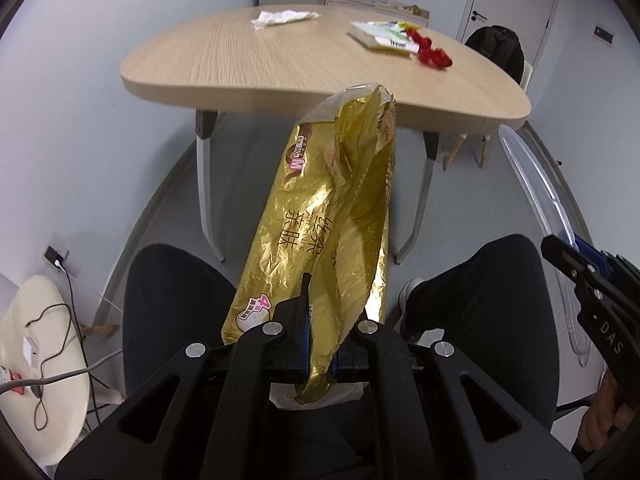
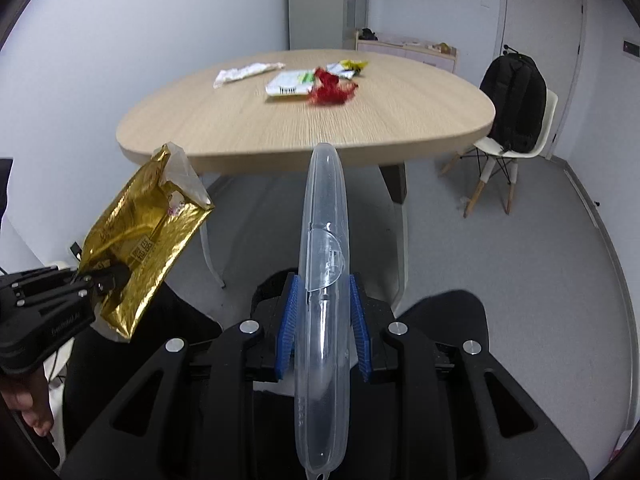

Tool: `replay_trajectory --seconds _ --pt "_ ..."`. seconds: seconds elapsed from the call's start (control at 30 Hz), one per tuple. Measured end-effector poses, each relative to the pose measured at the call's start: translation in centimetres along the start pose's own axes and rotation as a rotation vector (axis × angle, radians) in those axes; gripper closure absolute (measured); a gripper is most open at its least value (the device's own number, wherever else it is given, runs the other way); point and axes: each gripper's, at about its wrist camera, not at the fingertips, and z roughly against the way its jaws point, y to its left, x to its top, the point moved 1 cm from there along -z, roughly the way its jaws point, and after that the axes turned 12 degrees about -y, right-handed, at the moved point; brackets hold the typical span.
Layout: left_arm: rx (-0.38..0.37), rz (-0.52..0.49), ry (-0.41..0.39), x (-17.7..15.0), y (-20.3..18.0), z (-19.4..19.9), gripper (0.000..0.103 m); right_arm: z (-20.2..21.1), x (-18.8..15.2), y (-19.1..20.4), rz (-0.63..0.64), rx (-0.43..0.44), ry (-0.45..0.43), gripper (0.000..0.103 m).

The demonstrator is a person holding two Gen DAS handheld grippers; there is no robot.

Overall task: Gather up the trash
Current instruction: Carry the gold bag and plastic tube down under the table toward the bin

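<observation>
My left gripper (image 1: 320, 344) is shut on the lower end of a crumpled gold foil bag (image 1: 328, 216), which sticks up and forward over the person's dark-clad legs. The same gold bag (image 2: 140, 236) shows at the left of the right wrist view, pinched by the left gripper (image 2: 100, 280). My right gripper (image 2: 323, 320) is shut on a long clear plastic case (image 2: 323, 248), its blue pads (image 2: 288, 320) pressing both sides. That case (image 1: 532, 184) and the right gripper (image 1: 576, 256) appear at the right edge of the left wrist view.
A rounded wooden table (image 2: 240, 128) stands ahead with a white crumpled wrapper (image 2: 244, 72), a white packet (image 2: 290, 84), red shreds (image 2: 330, 88) and a yellow wrapper (image 2: 352, 66) on it. A white chair with a black backpack (image 2: 514, 100) is at right. Cables lie on a white stool (image 1: 36, 344) at left.
</observation>
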Motion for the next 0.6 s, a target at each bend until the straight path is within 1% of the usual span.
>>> replay_trajectory --seconds 0.13,0.27,0.4,0.6 --pt "0.01 0.007 0.023 -0.9 0.2 -1.4 0.097 -1.0 -1.5 -0.2 -0.006 -0.004 0.037 0.078" --pt "0.028 0.014 0.044 -1.2 0.2 -3.2 0.097 -2.9 -2.6 -0.2 -0.01 -0.011 0.075 0.078" --pt "0.023 0.027 0.06 -1.1 0.3 -4.9 0.097 -5.3 -3.2 0.1 -0.004 -0.021 0.111 0.078" --pt "0.035 0.031 0.077 -0.8 0.4 -7.1 0.097 -8.5 -3.5 -0.1 -0.021 -0.019 0.15 0.078"
